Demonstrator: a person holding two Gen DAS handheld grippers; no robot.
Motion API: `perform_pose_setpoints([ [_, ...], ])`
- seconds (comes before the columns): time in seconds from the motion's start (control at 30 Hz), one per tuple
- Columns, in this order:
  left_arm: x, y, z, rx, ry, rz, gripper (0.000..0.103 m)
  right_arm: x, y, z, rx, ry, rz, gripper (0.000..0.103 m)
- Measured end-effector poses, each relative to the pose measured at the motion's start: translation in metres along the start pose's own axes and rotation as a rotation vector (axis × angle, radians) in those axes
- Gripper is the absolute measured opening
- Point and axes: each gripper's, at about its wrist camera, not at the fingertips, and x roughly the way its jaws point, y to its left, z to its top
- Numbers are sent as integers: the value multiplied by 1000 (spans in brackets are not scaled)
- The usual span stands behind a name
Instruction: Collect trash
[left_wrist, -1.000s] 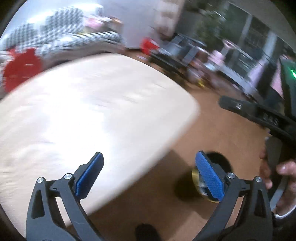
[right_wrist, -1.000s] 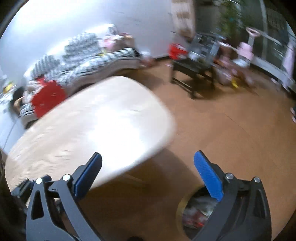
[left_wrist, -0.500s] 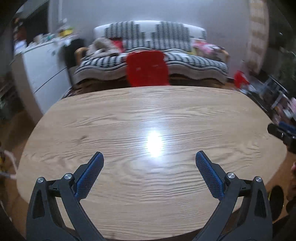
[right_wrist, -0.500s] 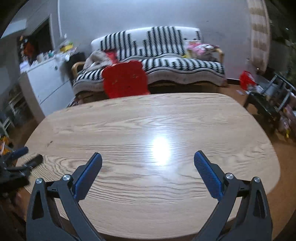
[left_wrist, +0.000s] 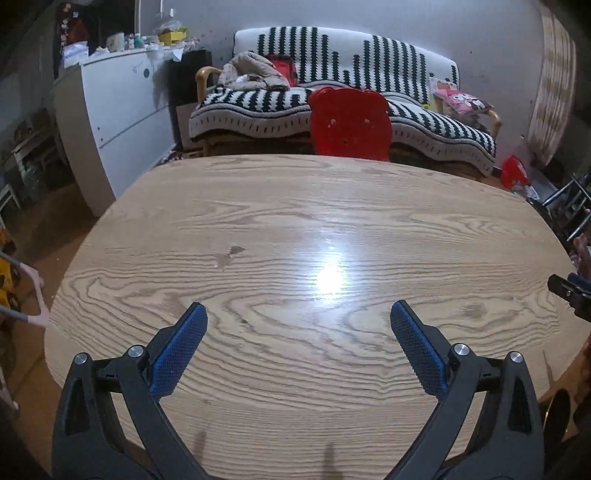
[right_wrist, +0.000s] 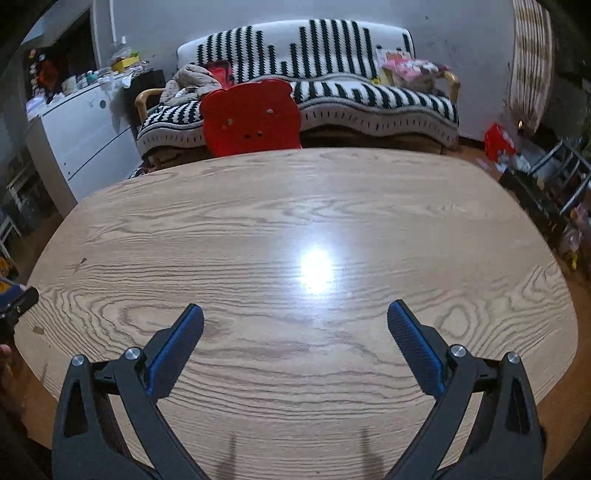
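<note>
Trash is nowhere visible on the wooden table (left_wrist: 280, 229); both the left gripper (left_wrist: 298, 325) and right gripper (right_wrist: 295, 325) hang spread and empty (perhaps nothing remains), neither nearer anything.

Your right gripper (right_wrist: 295, 325) hangs over the wooden counter (right_wrist: 295, 221), jaws wide apart; a red chair (right_wrist: 251, 116) stands behind the counter.

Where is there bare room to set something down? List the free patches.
The whole wooden table shows bare, from the red chair at its far edge to both open grippers, left and right. Crowded: the striped sofa and white dresser top.
</note>
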Motion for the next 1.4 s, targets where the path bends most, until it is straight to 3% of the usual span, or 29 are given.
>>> perform_pose_setpoints([
  [1.4,8,-12,-3,-4,18,3,96,-9,-12,-10,10,-2,-7,96],
])
